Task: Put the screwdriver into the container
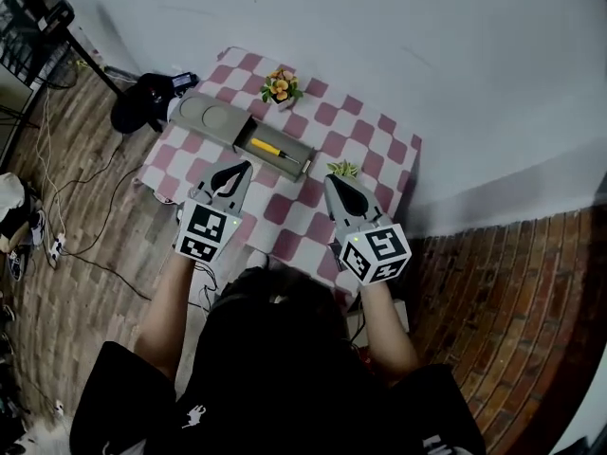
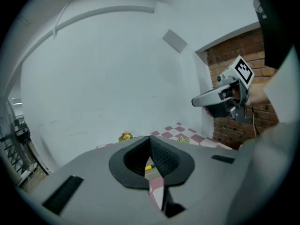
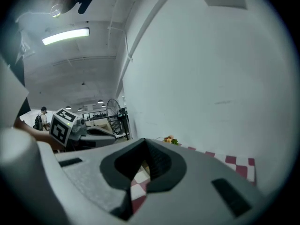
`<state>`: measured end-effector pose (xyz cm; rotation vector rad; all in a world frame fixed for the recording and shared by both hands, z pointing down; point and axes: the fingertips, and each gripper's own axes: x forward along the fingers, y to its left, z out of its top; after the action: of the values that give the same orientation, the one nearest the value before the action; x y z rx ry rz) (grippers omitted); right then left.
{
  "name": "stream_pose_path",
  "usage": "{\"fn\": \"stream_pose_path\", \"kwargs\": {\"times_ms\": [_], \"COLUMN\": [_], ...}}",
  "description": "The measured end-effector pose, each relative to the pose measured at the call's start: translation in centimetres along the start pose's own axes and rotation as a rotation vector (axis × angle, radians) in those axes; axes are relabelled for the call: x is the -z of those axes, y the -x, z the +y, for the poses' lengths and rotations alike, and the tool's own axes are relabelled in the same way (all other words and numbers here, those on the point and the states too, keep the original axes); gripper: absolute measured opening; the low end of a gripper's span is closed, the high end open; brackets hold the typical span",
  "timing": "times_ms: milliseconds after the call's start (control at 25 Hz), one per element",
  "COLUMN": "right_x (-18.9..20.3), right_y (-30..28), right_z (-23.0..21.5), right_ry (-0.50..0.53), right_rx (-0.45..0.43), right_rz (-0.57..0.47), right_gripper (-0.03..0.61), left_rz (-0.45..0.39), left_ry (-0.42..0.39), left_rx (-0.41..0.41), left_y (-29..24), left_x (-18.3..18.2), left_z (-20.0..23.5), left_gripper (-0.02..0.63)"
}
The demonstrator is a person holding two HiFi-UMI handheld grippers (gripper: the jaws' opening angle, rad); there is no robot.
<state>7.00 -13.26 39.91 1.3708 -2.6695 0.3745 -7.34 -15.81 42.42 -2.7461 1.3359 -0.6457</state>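
The yellow-handled screwdriver (image 1: 266, 148) lies inside the open grey container (image 1: 296, 160) on the checkered table (image 1: 372, 138). My left gripper (image 1: 246, 167) hovers just in front of the container, shut with nothing between its jaws. In the left gripper view its jaws (image 2: 151, 138) meet at the tip, and a bit of the yellow screwdriver (image 2: 148, 167) shows through the gap behind them. My right gripper (image 1: 331, 179) is held beside the container's right end, also shut and empty. Its jaws (image 3: 144, 140) meet in the right gripper view.
A grey lid-like tray (image 1: 204, 117) adjoins the container's left end. A small pot of orange flowers (image 1: 281, 87) stands behind it and a little green plant (image 1: 343, 169) at its right end. A black bag (image 1: 142, 100) and cables (image 1: 90, 254) lie on the wooden floor at left.
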Motion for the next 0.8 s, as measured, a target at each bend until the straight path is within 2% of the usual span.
{"fn": "stream_pose_path", "kwargs": {"times_ms": [320,440,800], "right_x": [-2.0,-2.5,-2.9], "right_y": [4.5,5.6,6.6], "right_z": [1.0,1.1,1.6], "right_ry": [0.035,0.035,0.042], "right_rx": [-0.012,-0.012,-0.015], "right_rz": [-0.055,-0.072,-0.091], "right_gripper": [0.002,0.002,0.002], "left_rz": [-0.104,-0.133,-0.145], "left_ry": [0.09,0.1,0.082], "left_rx": [-0.165,-0.189,-0.203], "left_y": [6.2,7.3,8.2], "left_x": [-2.4,-3.2,-3.6], "left_z": [-2.0,-2.4,-2.9], "left_gripper": [0.003,0.003,0.003]}}
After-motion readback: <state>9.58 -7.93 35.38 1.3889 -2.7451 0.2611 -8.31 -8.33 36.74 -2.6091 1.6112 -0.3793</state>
